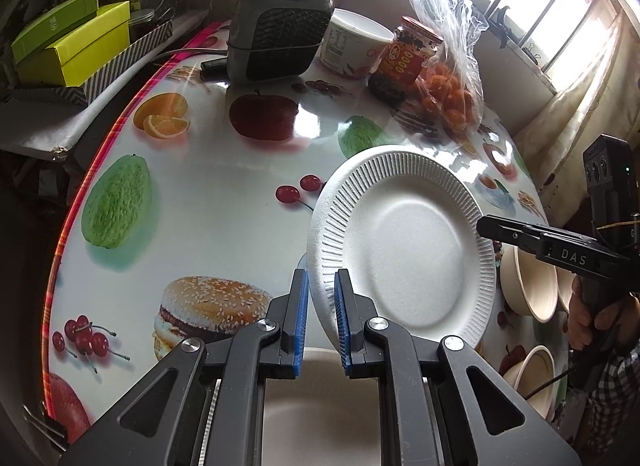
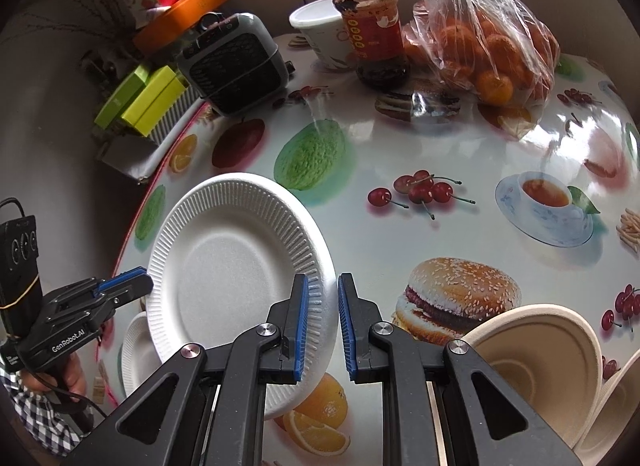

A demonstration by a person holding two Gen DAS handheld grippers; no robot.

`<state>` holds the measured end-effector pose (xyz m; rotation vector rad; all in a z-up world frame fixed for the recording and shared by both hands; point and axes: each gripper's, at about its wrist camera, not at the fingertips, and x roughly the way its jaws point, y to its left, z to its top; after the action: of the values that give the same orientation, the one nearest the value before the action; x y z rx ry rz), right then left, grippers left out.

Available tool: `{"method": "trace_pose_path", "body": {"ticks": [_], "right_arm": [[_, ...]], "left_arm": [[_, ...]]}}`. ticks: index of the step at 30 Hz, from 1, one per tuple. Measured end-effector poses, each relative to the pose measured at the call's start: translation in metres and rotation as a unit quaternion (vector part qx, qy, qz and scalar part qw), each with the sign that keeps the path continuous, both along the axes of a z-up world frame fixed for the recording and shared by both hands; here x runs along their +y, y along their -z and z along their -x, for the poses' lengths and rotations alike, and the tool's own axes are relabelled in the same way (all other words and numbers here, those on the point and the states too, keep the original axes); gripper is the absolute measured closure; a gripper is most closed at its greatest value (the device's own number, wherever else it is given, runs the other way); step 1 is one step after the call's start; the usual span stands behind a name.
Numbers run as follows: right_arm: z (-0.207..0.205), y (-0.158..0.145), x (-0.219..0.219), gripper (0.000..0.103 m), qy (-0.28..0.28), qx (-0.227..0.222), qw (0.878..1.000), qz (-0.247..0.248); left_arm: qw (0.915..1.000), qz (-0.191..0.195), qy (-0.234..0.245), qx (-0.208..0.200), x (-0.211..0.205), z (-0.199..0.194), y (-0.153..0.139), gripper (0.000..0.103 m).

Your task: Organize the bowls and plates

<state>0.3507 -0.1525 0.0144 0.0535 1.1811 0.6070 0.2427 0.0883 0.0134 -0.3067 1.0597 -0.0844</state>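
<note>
A white ribbed paper plate hangs tilted above the fruit-print table, gripped at opposite rims. My left gripper is shut on its left rim. My right gripper is shut on its right rim. Another white plate lies on the table below, mostly hidden. Beige bowls sit at the table's near right, one closer to the edge.
At the back of the table stand a grey heater, a white tub, a red-labelled jar and a plastic bag of oranges. Green boxes lie off the table's left edge.
</note>
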Motion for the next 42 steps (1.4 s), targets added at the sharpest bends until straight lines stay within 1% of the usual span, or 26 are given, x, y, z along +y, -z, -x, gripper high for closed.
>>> {"method": "trace_pose_path", "body": {"ticks": [7, 16, 19, 26, 36, 42], "right_arm": [[0.016, -0.006, 0.003, 0.088, -0.006, -0.001, 1.0, -0.01], [0.038, -0.008, 0.013, 0.088, -0.023, 0.001, 1.0, -0.012], [0.045, -0.008, 0.017, 0.088, -0.028, 0.0, 1.0, -0.012], [0.062, -0.005, 0.024, 0.088, -0.034, 0.004, 0.999, -0.018], [0.081, 0.001, 0.033, 0.088, -0.044, 0.015, 0.999, -0.023], [0.088, 0.005, 0.038, 0.088, -0.05, 0.02, 0.998, -0.02]], "left_arm": [[1.0, 0.001, -0.004, -0.004, 0.004, 0.017, -0.004, 0.089], [0.9999, 0.001, -0.015, -0.003, 0.015, 0.039, -0.001, 0.089], [0.9998, -0.005, -0.019, -0.004, 0.016, 0.047, -0.001, 0.089], [0.9994, -0.019, -0.027, -0.01, 0.021, 0.063, -0.001, 0.089], [0.9992, -0.013, -0.037, -0.008, 0.032, 0.084, 0.003, 0.089], [0.9991, -0.019, -0.038, -0.007, 0.034, 0.094, 0.004, 0.089]]}}
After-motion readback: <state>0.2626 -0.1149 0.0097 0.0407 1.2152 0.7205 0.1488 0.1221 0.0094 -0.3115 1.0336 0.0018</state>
